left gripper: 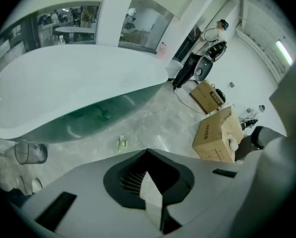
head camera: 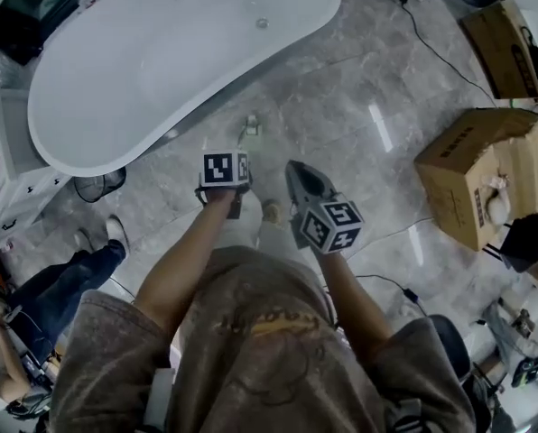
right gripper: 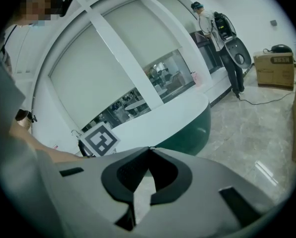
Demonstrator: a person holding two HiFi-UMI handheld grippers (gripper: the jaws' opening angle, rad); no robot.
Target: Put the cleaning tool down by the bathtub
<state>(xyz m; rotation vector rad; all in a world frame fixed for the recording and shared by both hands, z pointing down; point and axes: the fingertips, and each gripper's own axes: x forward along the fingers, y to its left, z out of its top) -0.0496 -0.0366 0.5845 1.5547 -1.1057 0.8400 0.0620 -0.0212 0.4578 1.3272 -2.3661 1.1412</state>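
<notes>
So both claws are clenched, tips touching, nothing btwn them: left gripper (left gripper: pixel 147 151) and right gripper (right gripper: pixel 149 148). Small pale cleaning tool (head camera: pixel 251 126) lies on the glossy grey marble floor (head camera: pixel 359 88), just beside the smooth white oval bathtub (head camera: pixel 161 52). Creased cardboard box (head camera: pixel 481 174) sits well apart.

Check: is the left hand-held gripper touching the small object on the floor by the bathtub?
Apart. Left gripper view shows floor between the left hand-held gripper and the small object.
</notes>
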